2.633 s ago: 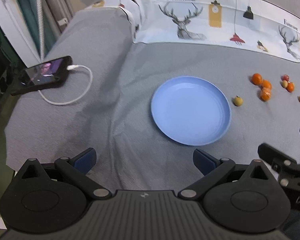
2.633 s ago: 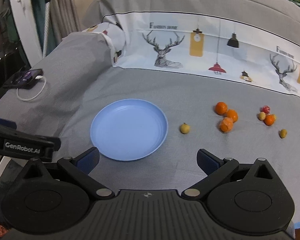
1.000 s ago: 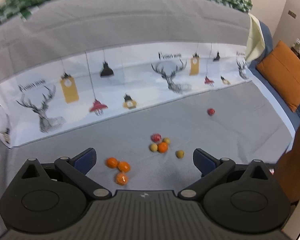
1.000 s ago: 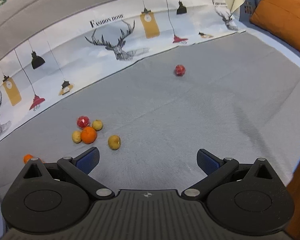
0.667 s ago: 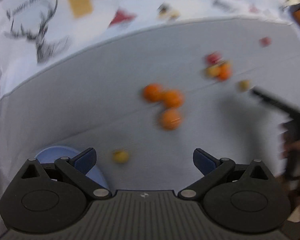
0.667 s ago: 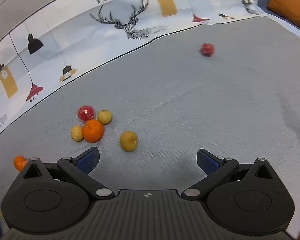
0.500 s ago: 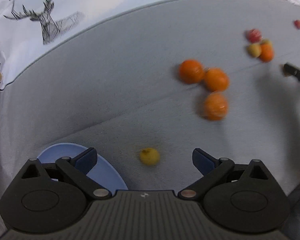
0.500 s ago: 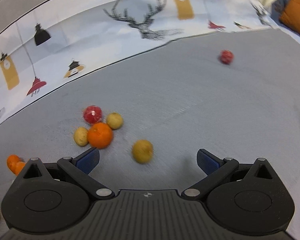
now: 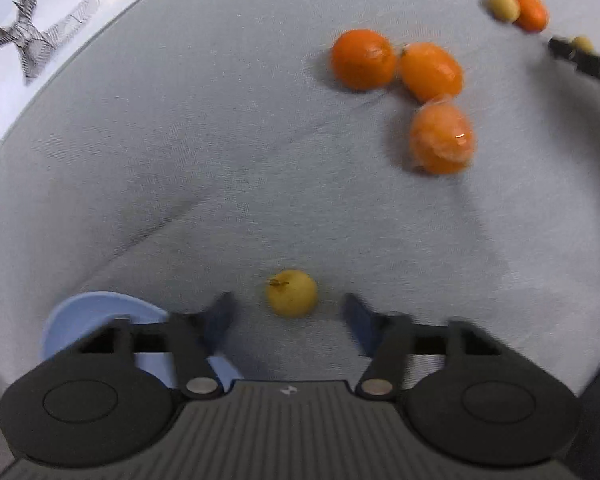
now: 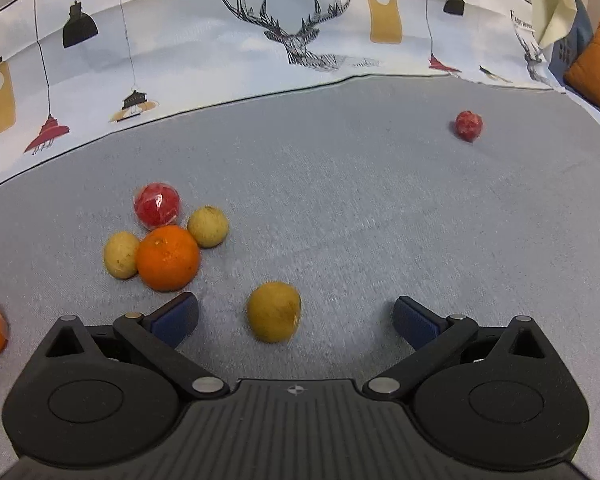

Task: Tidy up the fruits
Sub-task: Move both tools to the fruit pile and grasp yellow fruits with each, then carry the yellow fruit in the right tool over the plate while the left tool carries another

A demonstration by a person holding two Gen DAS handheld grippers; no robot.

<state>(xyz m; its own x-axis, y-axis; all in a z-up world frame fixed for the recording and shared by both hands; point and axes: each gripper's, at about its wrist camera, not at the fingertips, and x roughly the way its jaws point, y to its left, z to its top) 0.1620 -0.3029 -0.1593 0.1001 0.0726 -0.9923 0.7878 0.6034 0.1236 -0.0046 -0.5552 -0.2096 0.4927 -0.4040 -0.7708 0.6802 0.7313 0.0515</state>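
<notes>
both grippers have dropped closer to the fruit since half a second ago, and the left gripper (image 9: 286, 312) has narrowed its jaws, so the small yellow fruit (image 9: 292, 293) now sits right between the blue fingertips (image 9: 220, 316) at the lower centre of the left view, a gap showing on either side, nothing gripped yet. at the lower left of that view the blue plate (image 9: 100, 310) peeks out from behind the left finger linkage. further up on the grey cloth (image 9: 180, 160), towards the upper right, three oranges (image 9: 432, 66) huddle together, the top two touching, the lower one blurred. beyond them, in the top right corner, a small cluster of a red fruit, a yellow one and an orange one, and the dark tip of the right gripper (image 9: 580, 60) cutting in from the right edge. over to the right wrist view: the right gripper (image 10: 296, 318) is spread wide and holding nothing, with a brownish-yellow fruit (image 10: 274, 312) lying between its fingertips at lower centre, well clear of both pads. up and to the left, an orange (image 10: 168, 258) is flanked by two pale yellow fruits (image 10: 208, 226) and a red wrapped fruit (image 10: 157, 205) just behind it, all bunched close. far off at the upper right a lone red fruit (image 10: 469, 125) sits by itself, and along the top runs the white deer-print cloth (image 10: 300, 36).
</notes>
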